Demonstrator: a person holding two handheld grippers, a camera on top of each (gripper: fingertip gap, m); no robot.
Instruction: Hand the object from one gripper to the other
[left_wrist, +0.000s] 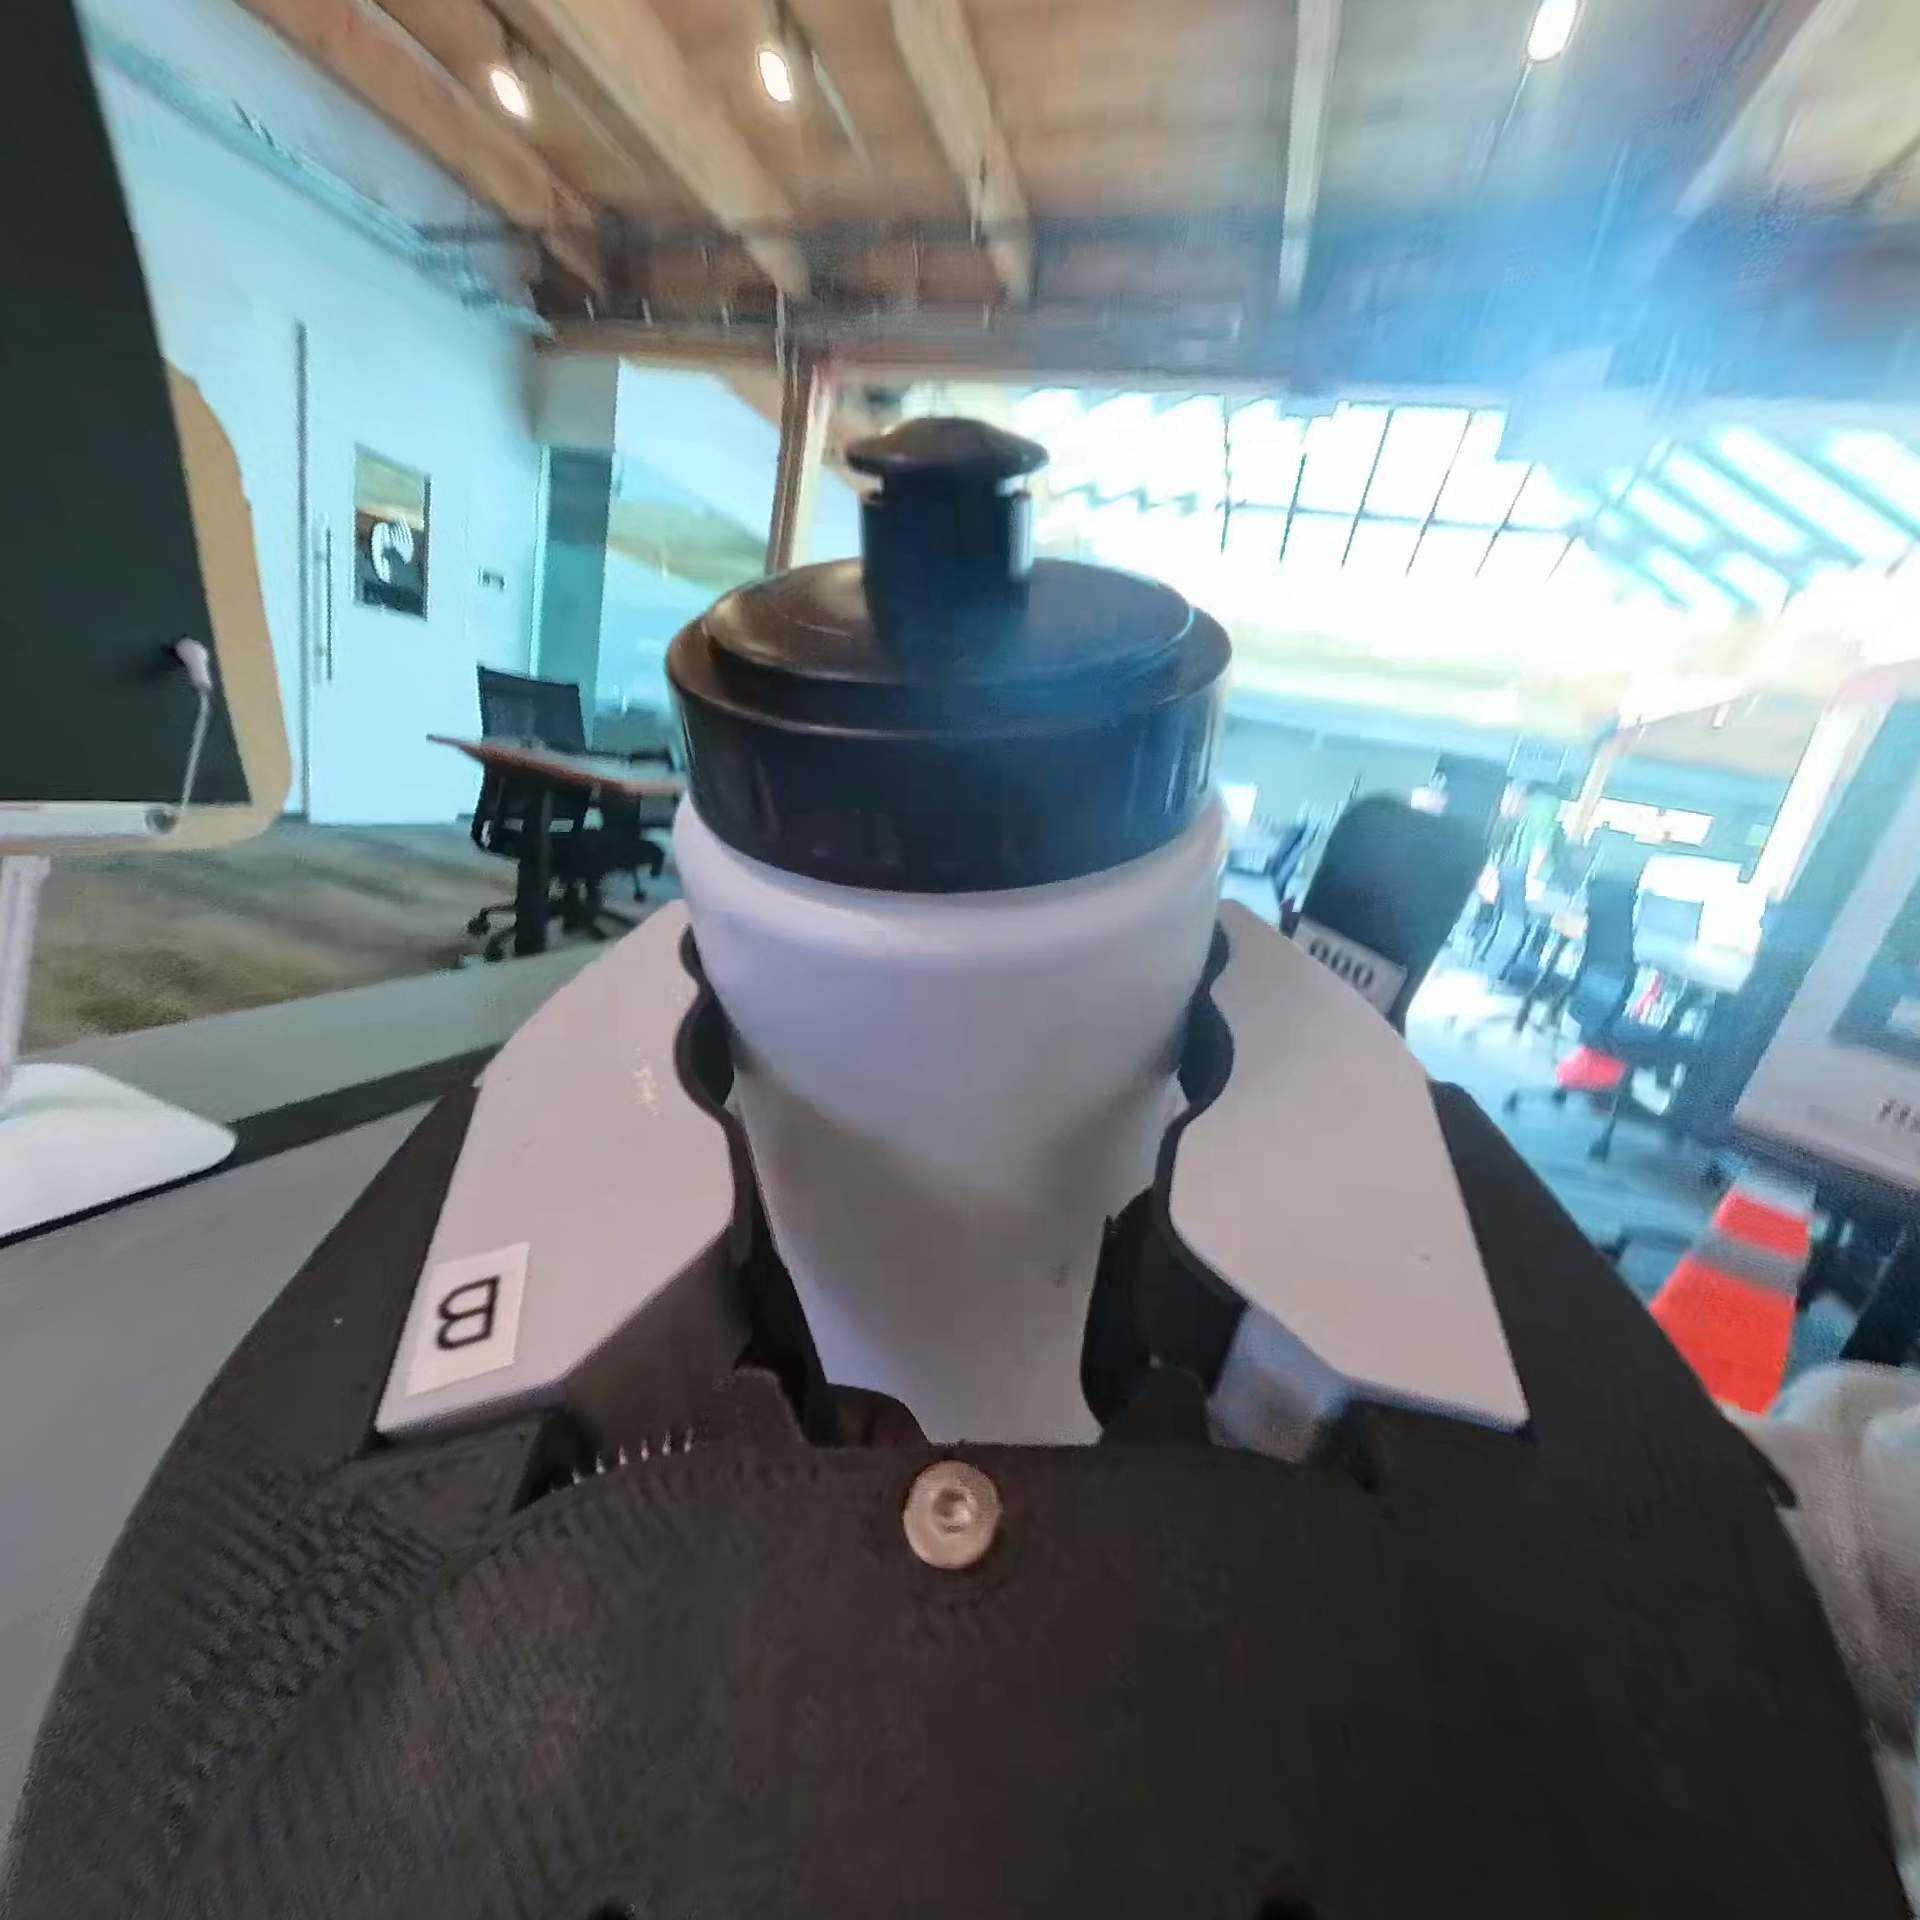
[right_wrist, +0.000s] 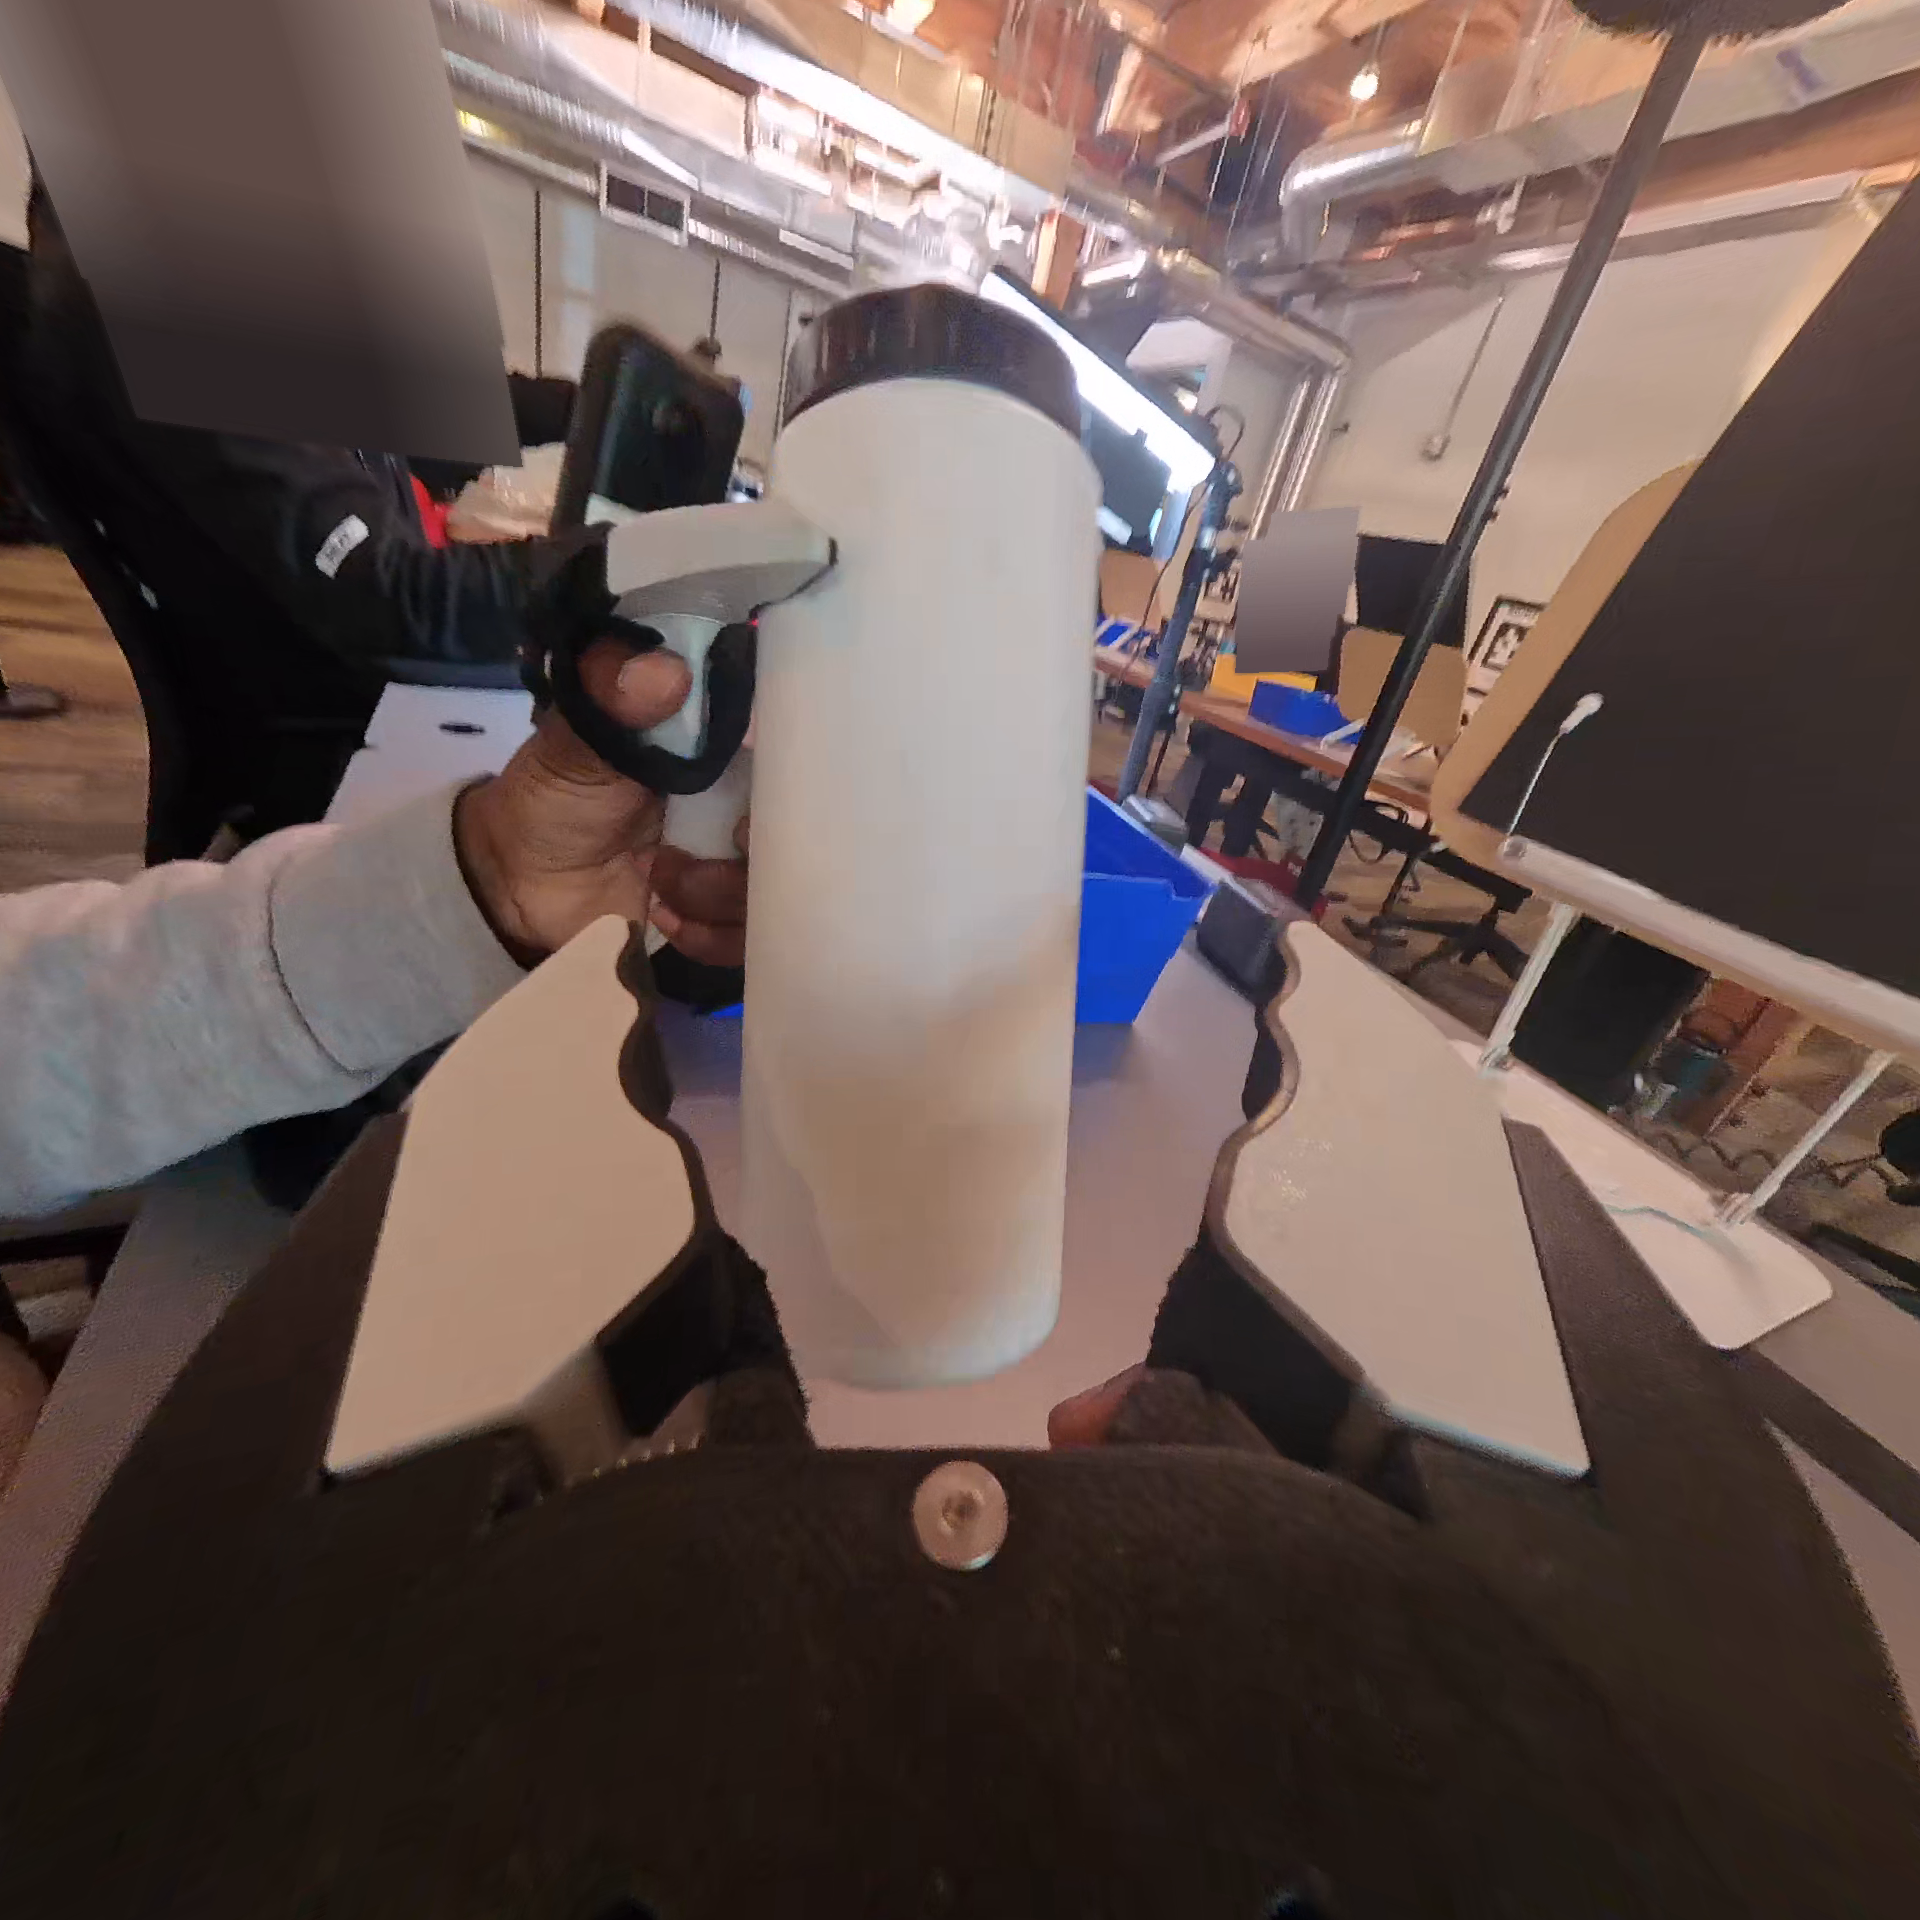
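A: Where is the bottle (left_wrist: 951, 1039)?

B: In the left gripper (left_wrist: 951, 1049). Its two grey fingers (left_wrist: 582, 1195) press on the white body from both sides, just under the black cap (left_wrist: 945, 727). The jaws are closed in as far as the bottle lets them, the wavy black pads tight against the plastic.

A: Upright?

B: Close to it. In the right wrist view the bottle (right_wrist: 914, 883) stands with the cap (right_wrist: 930, 348) up and leans a little, its base held clear above the grey table (right_wrist: 935, 1413).

A: And the right gripper (right_wrist: 956, 1049)?

B: Wide open and holding nothing. Its fingers (right_wrist: 540, 1195) sit on either side of the bottle's lower part, with a clear gap on each side. Neither pad touches it.

A: Can you see the left gripper from there?

B: Yes, farther off, on the left of the bottle. One light finger (right_wrist: 717, 566) lies against the upper body. A hand (right_wrist: 582, 821) in a pale grey sleeve (right_wrist: 208, 997) grips the handle below it.

A: What else is around?

B: A blue bin (right_wrist: 1132, 914) on the table just behind the bottle. A black board (right_wrist: 1745, 582) on a white stand at the right, a dark pole (right_wrist: 1507, 447) slanting up beside it. In the left wrist view, a desk (left_wrist: 561, 764) with a black chair (left_wrist: 525, 707) well behind, and bright windows (left_wrist: 1455, 499) past the cap. The background there is blurred.
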